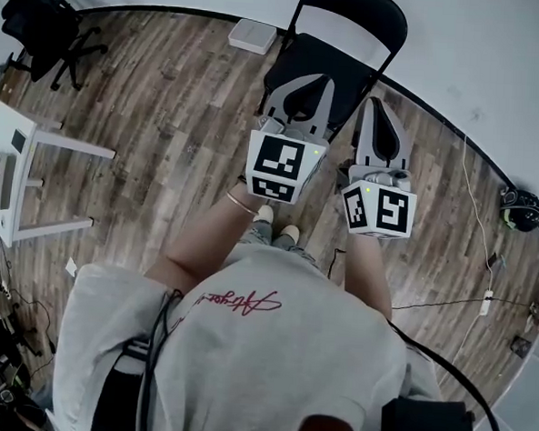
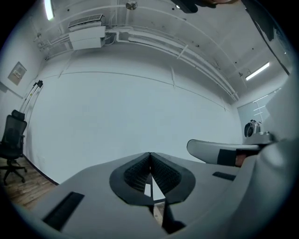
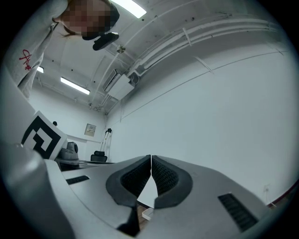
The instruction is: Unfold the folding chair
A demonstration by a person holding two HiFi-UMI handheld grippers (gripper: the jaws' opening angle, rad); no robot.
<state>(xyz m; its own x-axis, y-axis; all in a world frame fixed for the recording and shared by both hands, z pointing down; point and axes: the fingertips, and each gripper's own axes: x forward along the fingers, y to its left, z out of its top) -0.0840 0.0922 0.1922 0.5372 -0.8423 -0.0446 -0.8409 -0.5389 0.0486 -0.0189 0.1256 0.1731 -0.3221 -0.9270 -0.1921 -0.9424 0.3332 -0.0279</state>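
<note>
The black folding chair (image 1: 346,34) stands opened out by the white wall, its seat (image 1: 297,61) level and its backrest upright. Both grippers are held up side by side in front of the chair and touch nothing. In the head view my left gripper (image 1: 305,79) hangs over the seat's front edge, jaws shut and empty. My right gripper (image 1: 377,102) is just right of it, also shut and empty. The left gripper (image 2: 150,154) faces the bare wall in its own view. The right gripper (image 3: 151,158) does the same in its own view.
A white side table (image 1: 18,163) stands at the left, with a black office chair (image 1: 46,21) behind it. A white box (image 1: 253,38) lies by the wall left of the folding chair. Cables (image 1: 477,223) and a black device (image 1: 521,209) lie on the wooden floor at the right.
</note>
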